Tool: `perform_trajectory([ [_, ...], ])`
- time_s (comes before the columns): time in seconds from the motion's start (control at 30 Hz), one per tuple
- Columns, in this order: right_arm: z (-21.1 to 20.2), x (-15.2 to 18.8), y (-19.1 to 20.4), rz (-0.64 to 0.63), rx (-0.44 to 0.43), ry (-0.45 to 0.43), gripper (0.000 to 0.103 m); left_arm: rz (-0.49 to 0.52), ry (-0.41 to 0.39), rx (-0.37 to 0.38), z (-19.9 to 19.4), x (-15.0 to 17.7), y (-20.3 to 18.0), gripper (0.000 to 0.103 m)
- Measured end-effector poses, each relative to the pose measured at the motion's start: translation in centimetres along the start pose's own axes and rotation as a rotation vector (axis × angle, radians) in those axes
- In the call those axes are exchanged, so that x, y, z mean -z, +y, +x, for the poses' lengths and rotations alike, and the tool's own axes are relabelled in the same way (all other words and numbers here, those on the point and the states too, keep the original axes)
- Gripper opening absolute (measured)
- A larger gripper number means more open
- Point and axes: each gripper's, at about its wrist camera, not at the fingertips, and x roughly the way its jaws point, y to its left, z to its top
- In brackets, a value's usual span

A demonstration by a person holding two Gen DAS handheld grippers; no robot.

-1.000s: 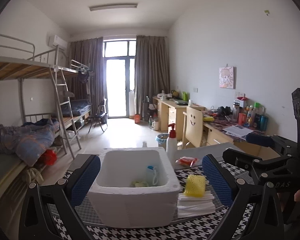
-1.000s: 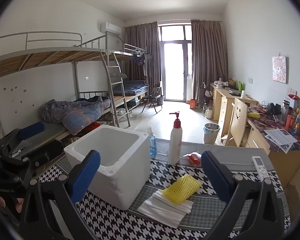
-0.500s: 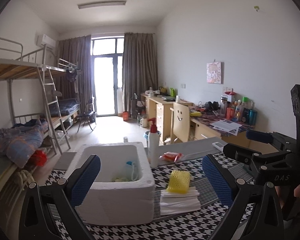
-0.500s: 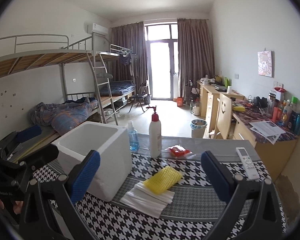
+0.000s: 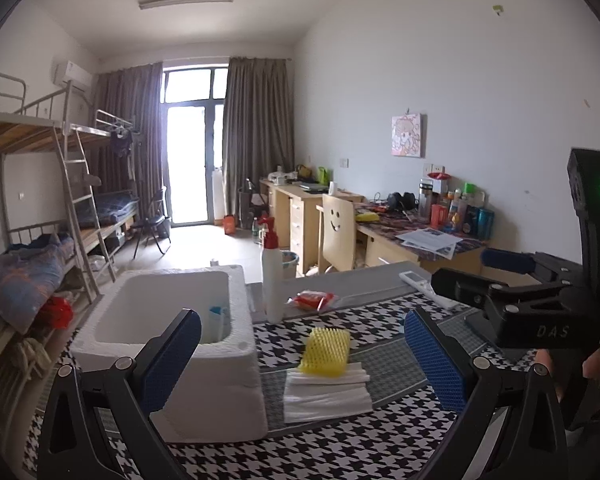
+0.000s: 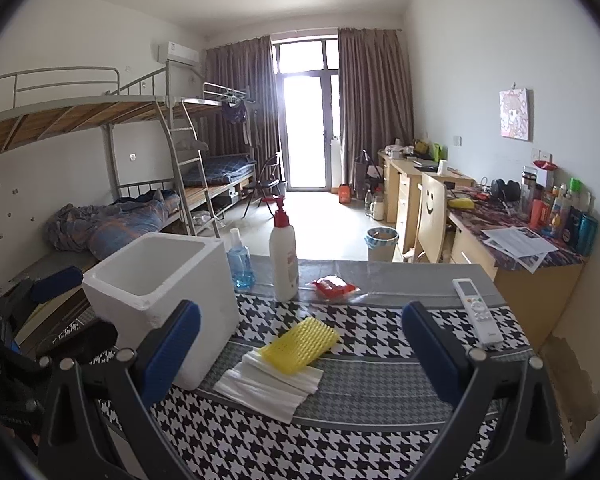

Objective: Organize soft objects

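A yellow foam net point(image 5: 327, 350) point(image 6: 300, 344) lies on a stack of white foam sheets point(image 5: 326, 394) point(image 6: 268, 382) on the houndstooth cloth. Left of them stands a white foam box point(image 5: 204, 364) point(image 6: 160, 300); a small blue and white item point(image 5: 218, 322) leans inside it. My left gripper point(image 5: 302, 360) hangs open above the table, in front of the box and the net. My right gripper point(image 6: 300, 354) is open too, with the net and sheets seen between its fingers, well short of them. Neither holds anything.
A white pump bottle point(image 6: 284, 256) and a blue liquid bottle point(image 6: 240, 260) stand behind the box. A red packet point(image 6: 334, 286) and a white remote point(image 6: 476, 312) lie further right. The right gripper's body point(image 5: 540, 308) shows in the left wrist view. Bunk beds and desks line the room.
Both grippers have swung to the right, so the box has slid left in both views and the net and sheets now sit near the middle. Both stay open.
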Motion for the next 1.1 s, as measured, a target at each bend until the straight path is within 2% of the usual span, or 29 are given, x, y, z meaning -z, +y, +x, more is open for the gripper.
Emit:
perform_trajectory([
  [0.3, 0.9, 0.5, -1.4, 0.01, 0.008, 0.025, 0.102, -0.006, 0.033, 0.007, 1.5, 0.8, -1.0, 0.102],
  [0.87, 3.1, 1.9, -3.7, 0.011, -0.014, 0.085, 0.102, -0.004, 0.067, -0.045, 3.7, 2.5, -2.8, 0.102],
  [1.1, 4.3, 2.2, -4.4, 0.02, -0.032, 0.113, 0.102, -0.017, 0.115, -0.065, 5.2, 3.2, -3.0, 0.102],
])
